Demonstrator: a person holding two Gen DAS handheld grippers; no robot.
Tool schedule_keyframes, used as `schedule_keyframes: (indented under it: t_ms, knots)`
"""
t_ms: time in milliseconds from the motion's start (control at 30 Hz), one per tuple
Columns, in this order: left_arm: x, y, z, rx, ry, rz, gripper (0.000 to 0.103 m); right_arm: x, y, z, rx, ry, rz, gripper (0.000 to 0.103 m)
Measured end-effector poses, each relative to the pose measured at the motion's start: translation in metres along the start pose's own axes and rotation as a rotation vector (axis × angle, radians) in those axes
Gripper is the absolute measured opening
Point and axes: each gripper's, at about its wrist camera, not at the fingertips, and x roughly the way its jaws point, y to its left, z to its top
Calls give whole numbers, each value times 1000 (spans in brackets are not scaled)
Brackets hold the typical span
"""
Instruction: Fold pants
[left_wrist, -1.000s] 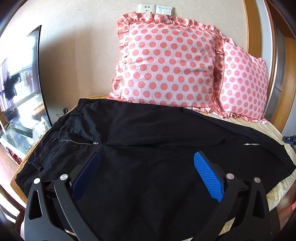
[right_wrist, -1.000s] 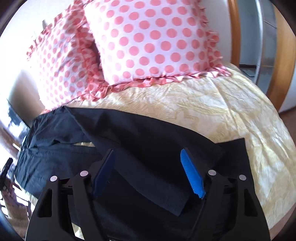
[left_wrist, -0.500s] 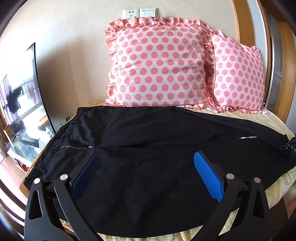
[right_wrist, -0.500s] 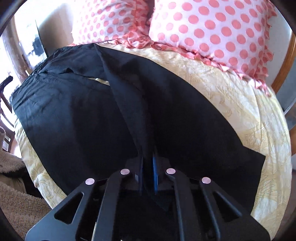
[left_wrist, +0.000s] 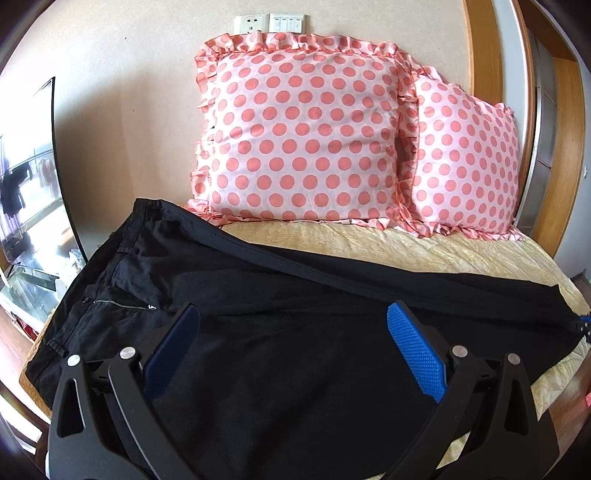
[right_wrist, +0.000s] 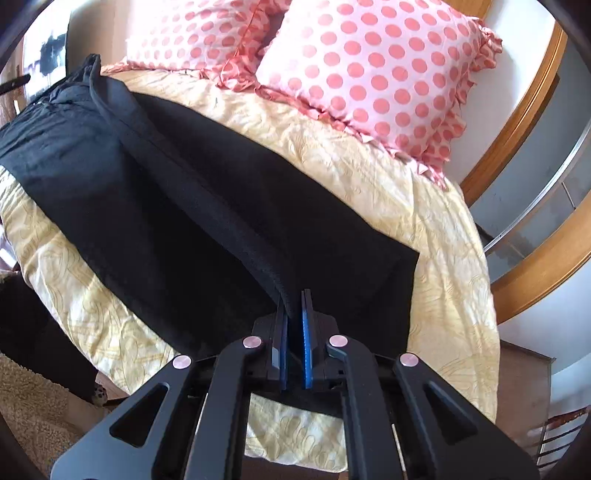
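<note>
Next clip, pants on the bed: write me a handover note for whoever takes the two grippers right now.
Right gripper: shut on the cuff end of one leg of the black pants, lifting that edge.
Left gripper: open, empty, hovering over the pants near the crotch.
Pants lie lengthwise across the yellow bedspread, waistband at the far left, below the polka-dot pillows.
Done: leg end gripped.
Left: probably bring one leg over the other, then fold lengthwise.
</note>
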Motion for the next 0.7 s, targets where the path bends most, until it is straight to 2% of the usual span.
schedule_keyframes:
  t_ms: [133,200,300,500,600,633,700]
  knots:
    - [26,49,30,-108,21,19,101,8,-4,-5,38,-11,18,6]
    - [45,78,48,-190,48,-6,101,12,-6,-5,48,-17,25,6]
    - [82,111,75,-276,90,29,101,13,-5,-8,65,-15,36,6]
    - [180,152,116,-351,212,124,101,15,-7,-6,94,-3,39,7]
    - [223,167,122,-402,296,150,90,14,-6,-8,117,-3,43,7]
    - [235,172,123,-425,318,155,80,14,-6,-8,123,-3,43,7]
    - [255,180,121,-471,364,165,72,13,-7,-8,135,-3,47,7]
